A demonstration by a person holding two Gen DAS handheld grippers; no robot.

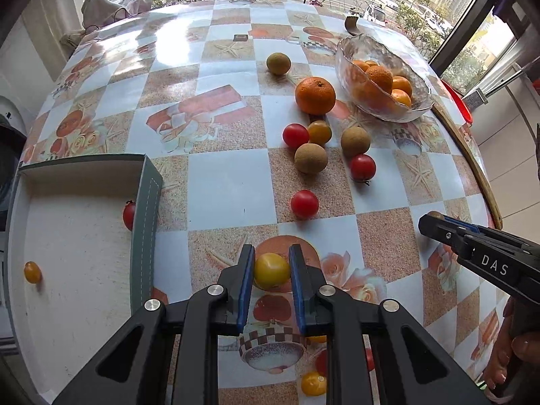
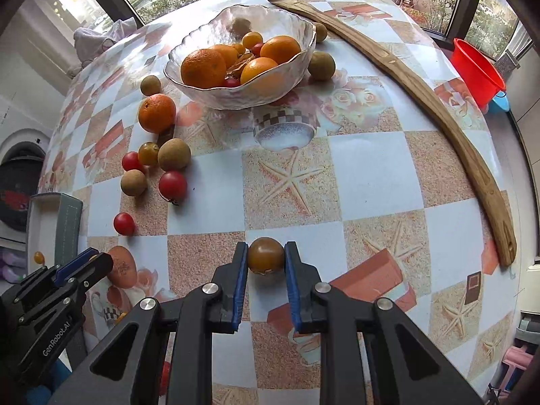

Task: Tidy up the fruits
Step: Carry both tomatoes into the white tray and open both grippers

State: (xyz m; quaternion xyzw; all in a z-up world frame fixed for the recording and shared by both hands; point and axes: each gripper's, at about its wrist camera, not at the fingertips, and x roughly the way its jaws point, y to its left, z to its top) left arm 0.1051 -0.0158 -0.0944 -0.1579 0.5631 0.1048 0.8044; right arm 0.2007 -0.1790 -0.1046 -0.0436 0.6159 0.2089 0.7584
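Left hand-held gripper (image 1: 271, 263) pinching yellow tomato (image 1: 271, 270), glass bowl (image 1: 418, 98) – oranges (image 1: 379, 77)

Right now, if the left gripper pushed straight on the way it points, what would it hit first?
Likely the table. The left gripper points steeply down, shut on a yellow tomato, so the tomato would probably press into the tablecloth; clearance under it is unclear.

- One glass bowl (image 2: 189, 47), far right, holding four oranges.
- One loose orange (image 1: 315, 96).
- At least three red tomatoes (image 1: 304, 204) on the table (image 1: 229, 185).
- Five loose longans (image 1: 311, 158).
- One box (image 1: 148, 202), near left.
- One wooden strip (image 2: 438, 101).
- One red bucket (image 2: 476, 71).
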